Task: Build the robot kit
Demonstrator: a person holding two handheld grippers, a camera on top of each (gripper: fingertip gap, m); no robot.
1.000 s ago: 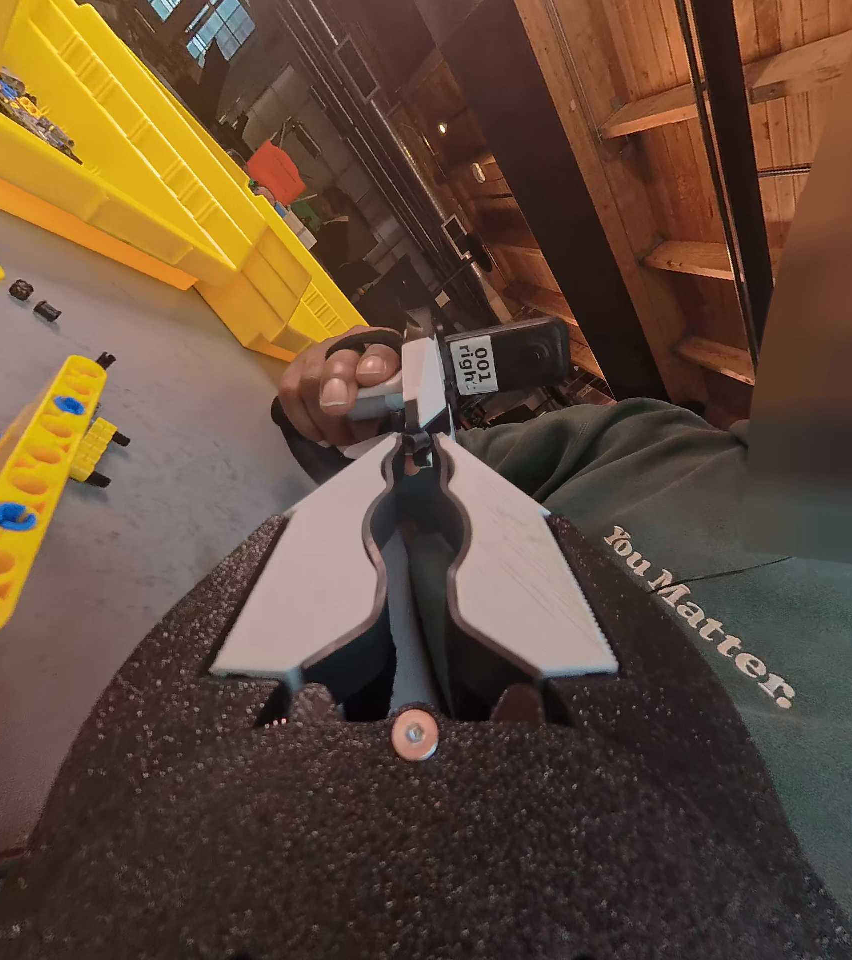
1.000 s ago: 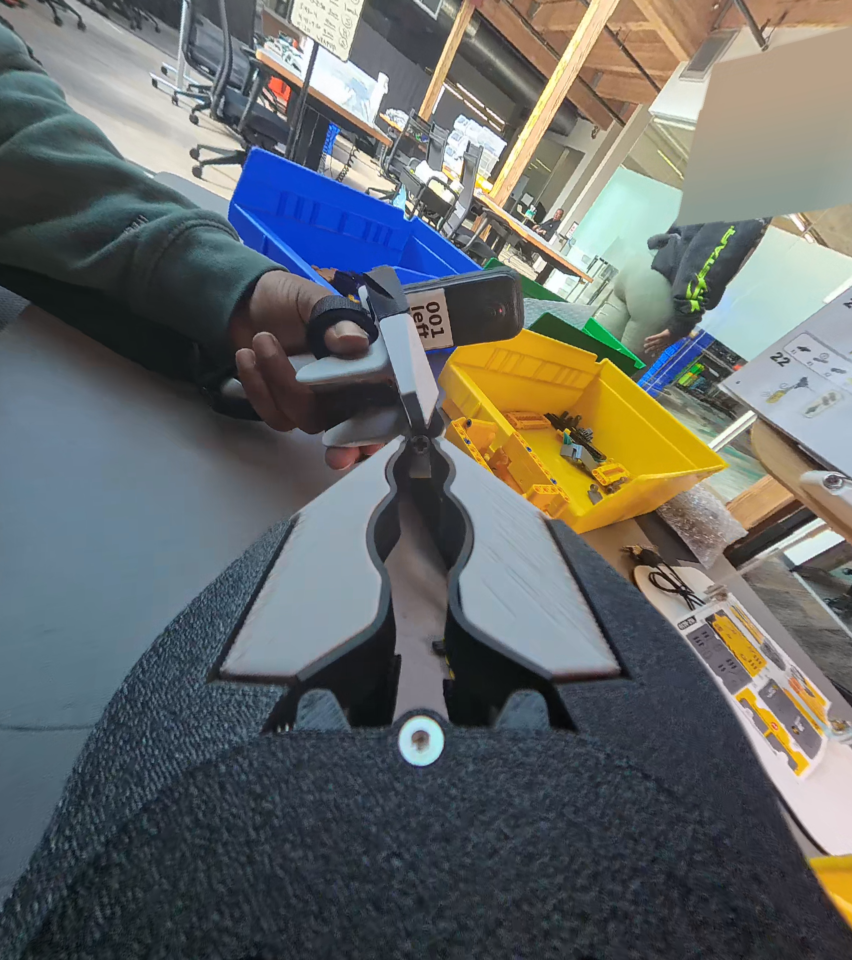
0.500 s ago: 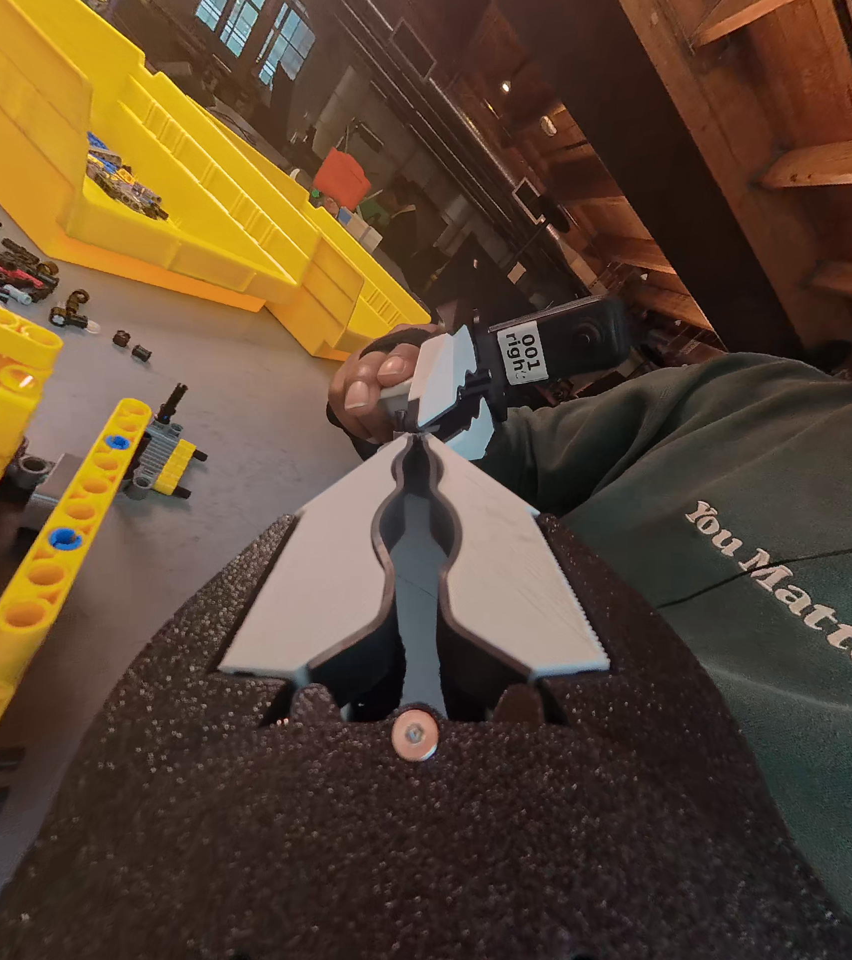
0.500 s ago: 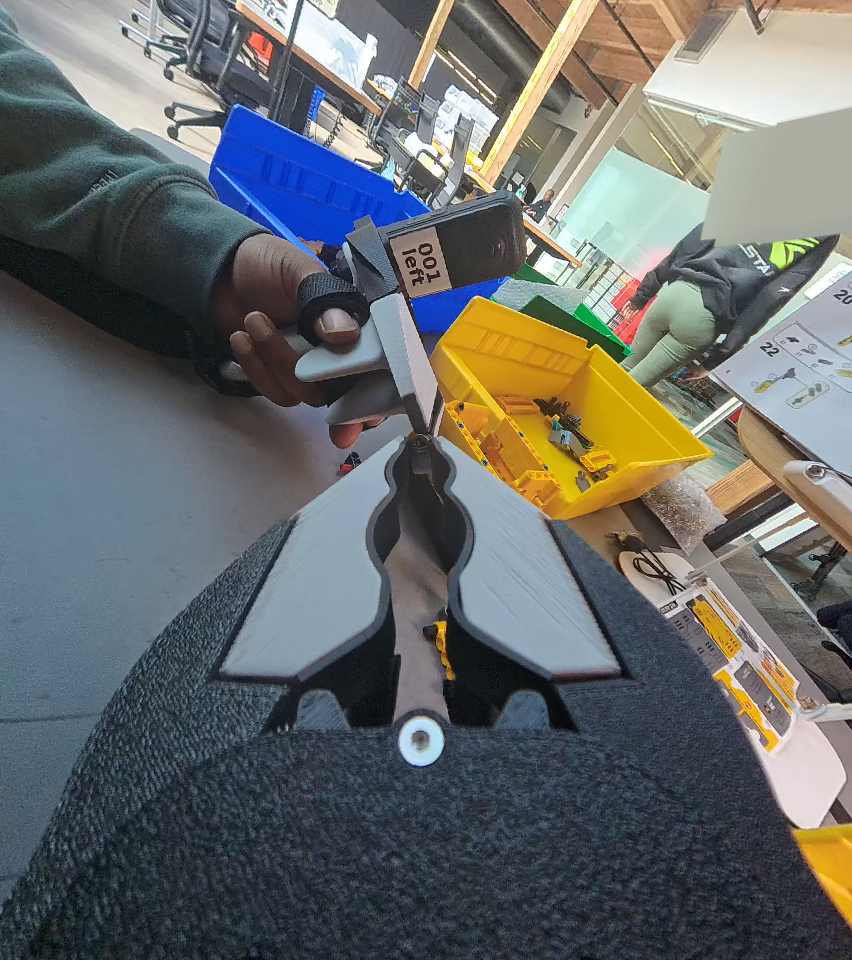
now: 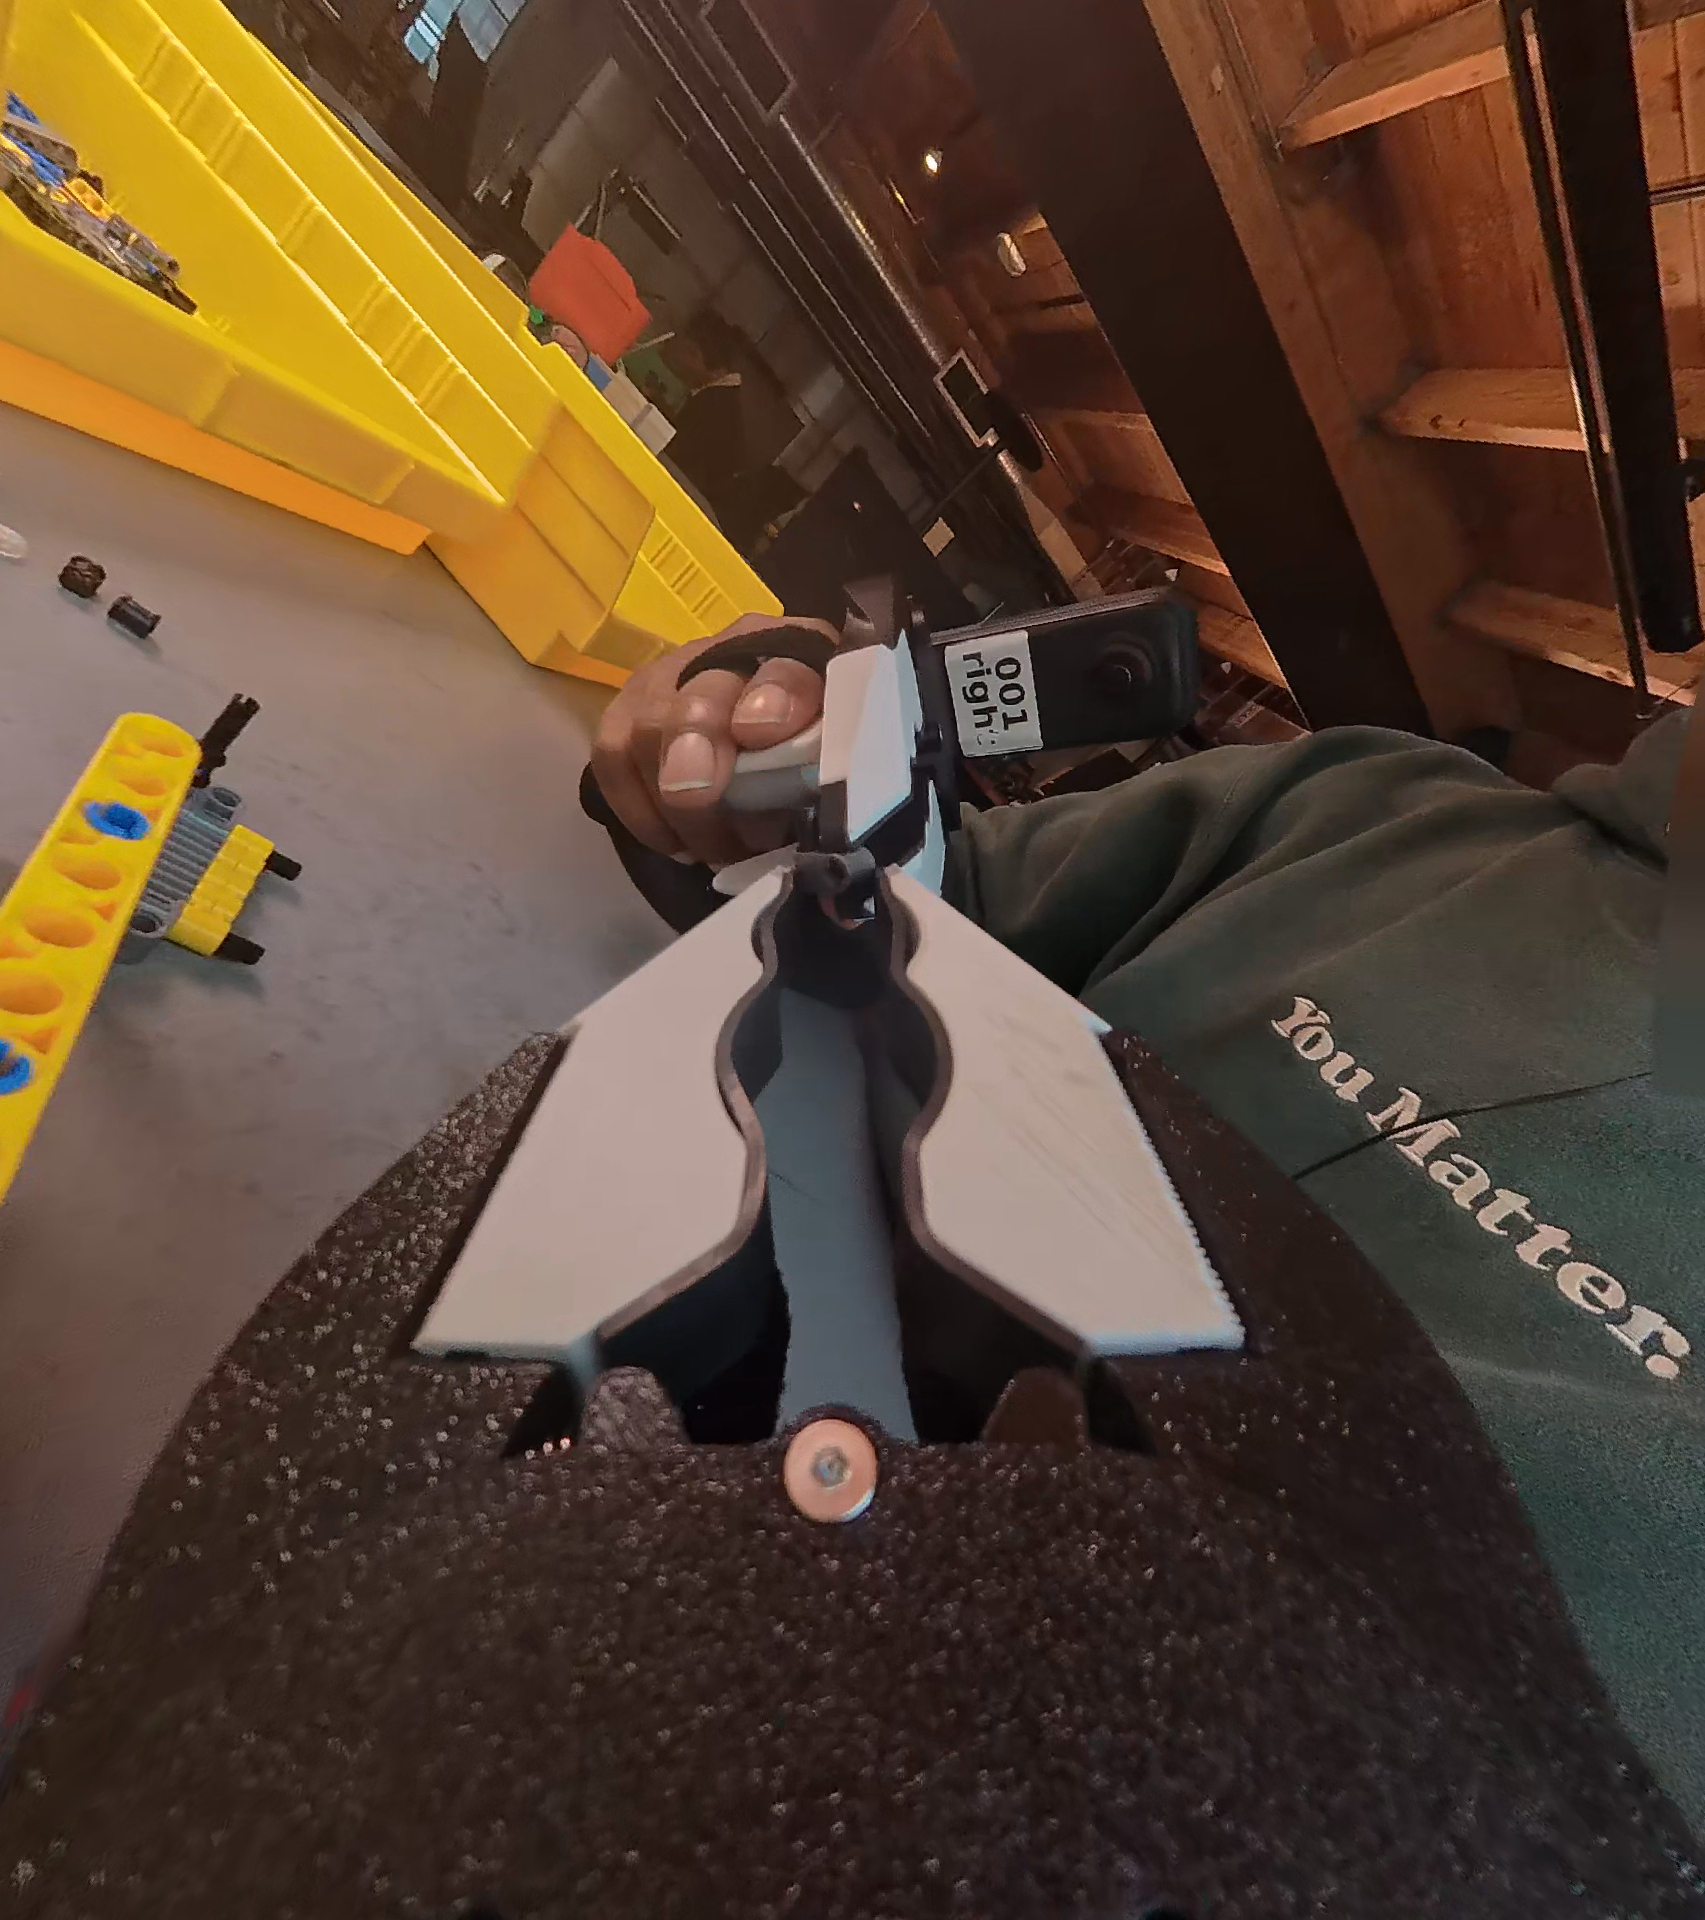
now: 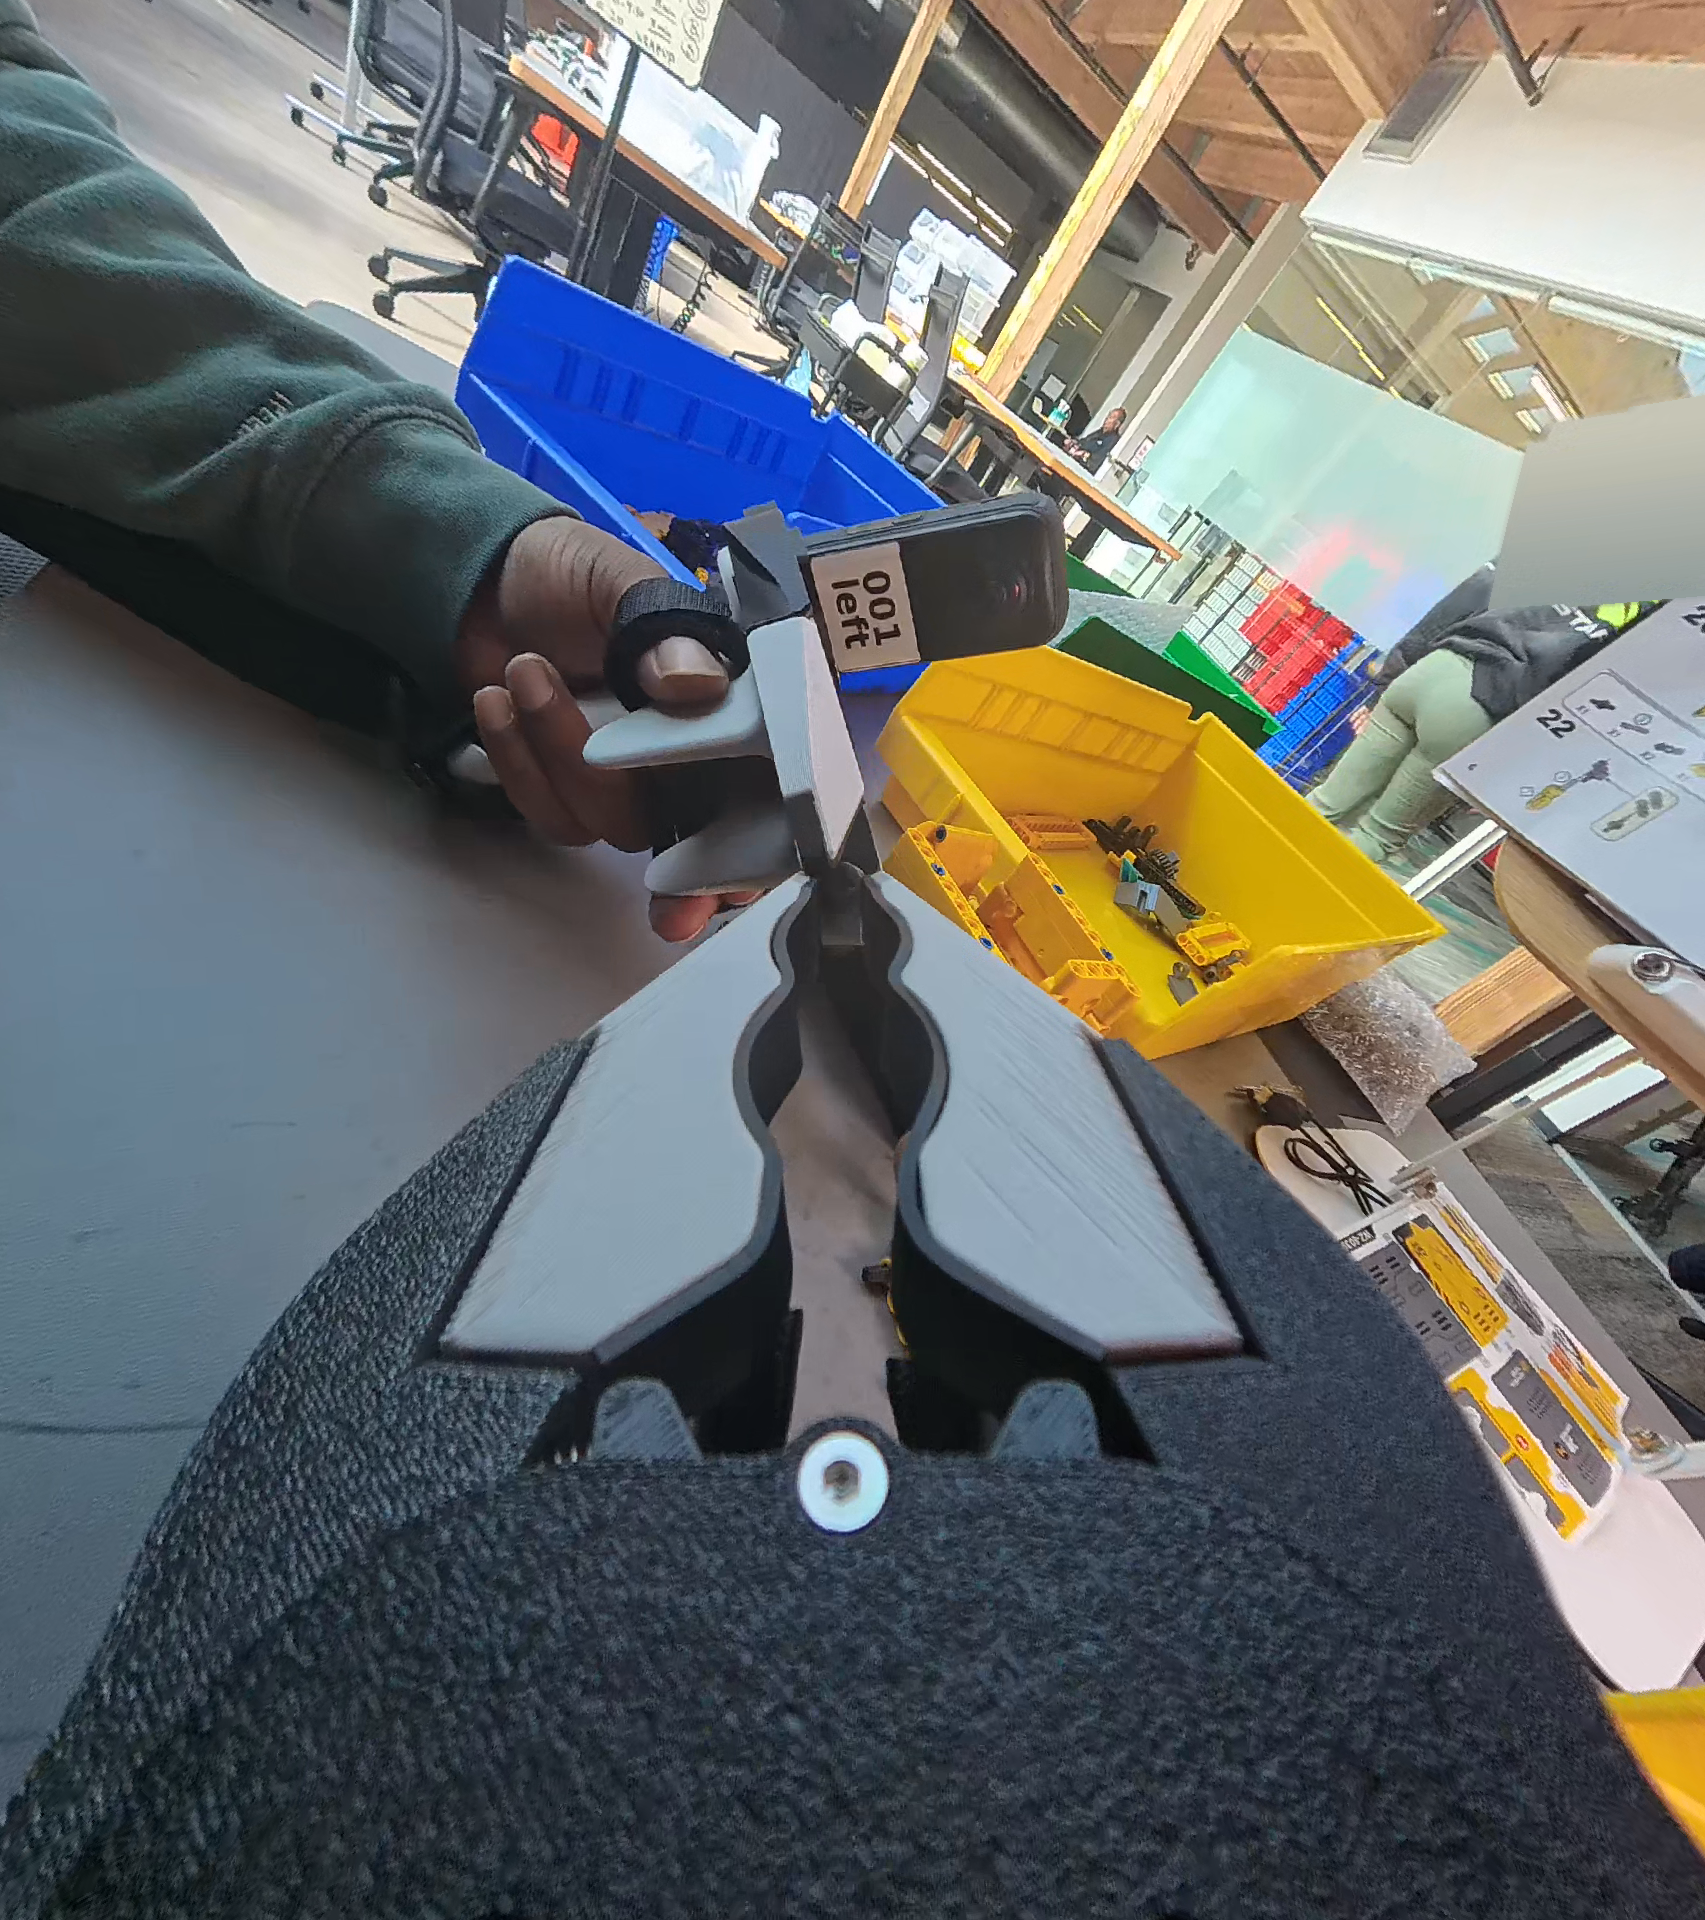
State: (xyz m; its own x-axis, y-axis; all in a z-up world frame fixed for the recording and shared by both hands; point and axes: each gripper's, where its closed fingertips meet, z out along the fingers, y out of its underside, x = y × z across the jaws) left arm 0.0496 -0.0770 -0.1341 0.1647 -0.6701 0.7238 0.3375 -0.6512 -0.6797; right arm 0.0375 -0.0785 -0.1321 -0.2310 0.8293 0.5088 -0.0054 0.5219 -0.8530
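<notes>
again tip-to-tip: left gripper (image 5: 832, 883), right gripper (image 6: 840, 896)

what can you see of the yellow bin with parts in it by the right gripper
The yellow bin is an open-topped plastic tray with ribbed, sloping walls and a lower front lip. It sits tilted in view on the grey table, beyond the right gripper and to its right, just in front of a blue bin. Inside lie loose yellow holed building pieces, some black pins and a small grey part. Neither gripper touches it.
</notes>
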